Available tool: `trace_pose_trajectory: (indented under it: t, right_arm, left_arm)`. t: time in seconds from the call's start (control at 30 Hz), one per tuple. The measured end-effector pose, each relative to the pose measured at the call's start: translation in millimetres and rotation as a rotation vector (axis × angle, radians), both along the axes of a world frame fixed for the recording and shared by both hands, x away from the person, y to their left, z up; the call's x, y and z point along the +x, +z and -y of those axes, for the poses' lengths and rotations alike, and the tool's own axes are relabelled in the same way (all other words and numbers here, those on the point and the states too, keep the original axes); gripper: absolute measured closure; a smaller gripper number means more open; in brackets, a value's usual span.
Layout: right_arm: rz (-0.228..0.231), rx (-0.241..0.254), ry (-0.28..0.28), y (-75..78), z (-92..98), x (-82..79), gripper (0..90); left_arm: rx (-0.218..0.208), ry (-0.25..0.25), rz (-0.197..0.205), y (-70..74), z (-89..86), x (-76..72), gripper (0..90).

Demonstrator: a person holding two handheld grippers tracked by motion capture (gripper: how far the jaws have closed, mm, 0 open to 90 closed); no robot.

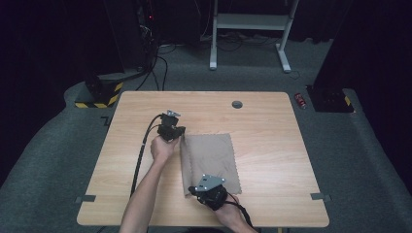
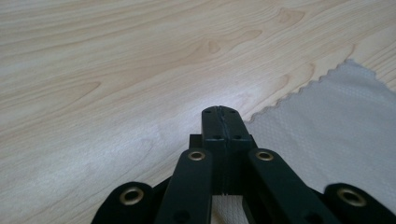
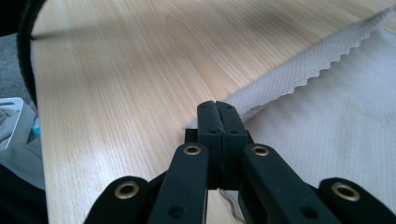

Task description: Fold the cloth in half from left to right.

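A grey-beige cloth (image 1: 211,160) with zigzag-cut edges lies on the wooden table (image 1: 272,145). My left gripper (image 1: 180,138) sits at the cloth's far left corner and my right gripper (image 1: 191,190) at its near left corner. In the left gripper view the jaws (image 2: 219,112) are pressed together, with the cloth's edge (image 2: 327,116) running in from the right and cloth showing under them. The right gripper's jaws (image 3: 217,106) are also together, and a cloth (image 3: 336,116) corner pokes out at their left. The cloth's left edge looks slightly raised between the two grippers.
A round grey grommet (image 1: 237,104) sits near the table's far edge. Tape marks (image 1: 86,198) lie by the near corners. On the carpet beyond are a red can (image 1: 300,100), a white desk frame (image 1: 250,22), cables and a yellow-black striped base (image 1: 99,94).
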State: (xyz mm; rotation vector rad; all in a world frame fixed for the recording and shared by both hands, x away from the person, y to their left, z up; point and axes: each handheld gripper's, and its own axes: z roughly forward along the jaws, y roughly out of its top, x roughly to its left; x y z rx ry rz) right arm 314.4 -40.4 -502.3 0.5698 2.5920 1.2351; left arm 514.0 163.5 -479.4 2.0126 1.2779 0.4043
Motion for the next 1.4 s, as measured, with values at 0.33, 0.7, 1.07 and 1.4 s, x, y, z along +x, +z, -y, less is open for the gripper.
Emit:
trace_pose_trajectory:
  t: [0.33, 0.7, 1.07, 1.4]
  right_arm:
    - [0.002, -0.005, -0.041, -4.7, 20.9, -1.2, 90.0]
    - [0.001, 0.001, -0.081, -8.5, 41.2, -2.0, 90.0]
    - [0.002, -0.005, -0.118, -10.9, 65.0, -2.1, 90.0]
    - [-0.002, 0.005, -0.161, -11.4, 85.9, -2.7, 90.0]
  left_arm:
    - [-0.023, -0.011, 0.004, -3.0, 14.0, 3.0, 90.0]
    - [-0.032, -0.023, 0.012, -4.8, 26.7, 5.4, 90.0]
    - [-0.042, -0.071, 0.017, -2.5, 57.3, 11.3, 90.0]
    - [-0.051, -0.087, 0.011, -4.3, 71.7, 16.3, 90.0]
